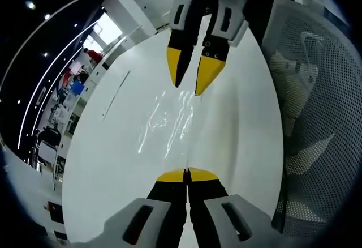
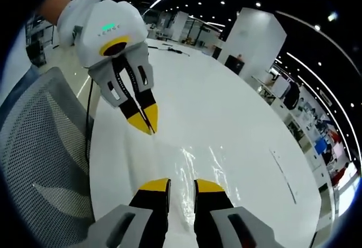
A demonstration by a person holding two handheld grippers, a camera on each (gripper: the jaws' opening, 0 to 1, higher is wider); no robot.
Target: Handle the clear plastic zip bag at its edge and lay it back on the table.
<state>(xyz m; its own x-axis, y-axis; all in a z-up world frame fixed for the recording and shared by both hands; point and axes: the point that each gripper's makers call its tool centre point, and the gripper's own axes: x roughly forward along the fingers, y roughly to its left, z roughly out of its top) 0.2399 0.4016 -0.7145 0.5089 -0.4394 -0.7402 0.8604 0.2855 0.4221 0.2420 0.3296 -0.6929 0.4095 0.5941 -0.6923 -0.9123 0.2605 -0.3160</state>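
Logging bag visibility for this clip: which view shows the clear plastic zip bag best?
The left gripper view: the clear plastic zip bag lies stretched across the white table between the shut left gripper and the open right gripper, creases glinting. The right gripper view shows only a shorter glossy stretch, partly behind the jaws.

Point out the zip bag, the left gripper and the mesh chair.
zip bag (image 1: pixel 169 118): left gripper view, glossy middle.
left gripper (image 2: pixel 148 122): right gripper view, yellow tips, closed together.
mesh chair (image 1: pixel 317 89): left gripper view, backrest mesh.
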